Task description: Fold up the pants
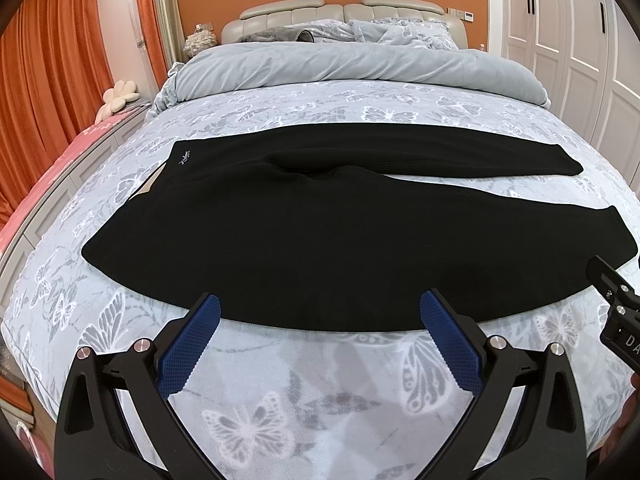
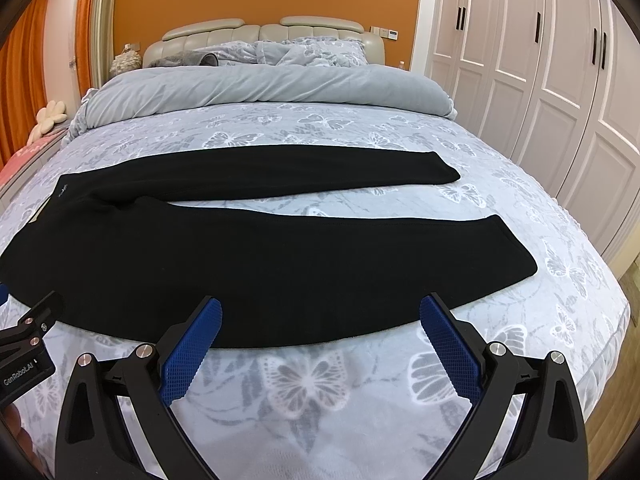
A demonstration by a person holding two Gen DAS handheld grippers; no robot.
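Pants (image 1: 256,240): black, lying flat across the butterfly-print bedspread (image 1: 312,400), waistband toward the left, two legs fanning apart toward the right with a wedge of bedspread showing between them
Left gripper (image 1: 320,312): fingers spread wide, holding nothing, tips hovering at the near edge of the near leg around its upper part
Right gripper (image 2: 320,314): fingers likewise wide and empty, tips hovering at the same near edge, further toward the cuff (image 2: 636,248)
Step in hand: judging by the layout, closing in on the near leg to carry it over the far leg (image 2: 400,168)
Doing it well: pinching only the near edge, both grippers biting at matching depth, lifting together so the cloth is not sagging between them, laying cuff onto cuff and seam onto seam
Hard to make out: black cloth is swallowing creases and seams; whether the tips are touching the fabric is unclear; the small waistband logo (image 1: 185,159) is unreadable
Cut off: the pants' left end is running out of the right wrist view
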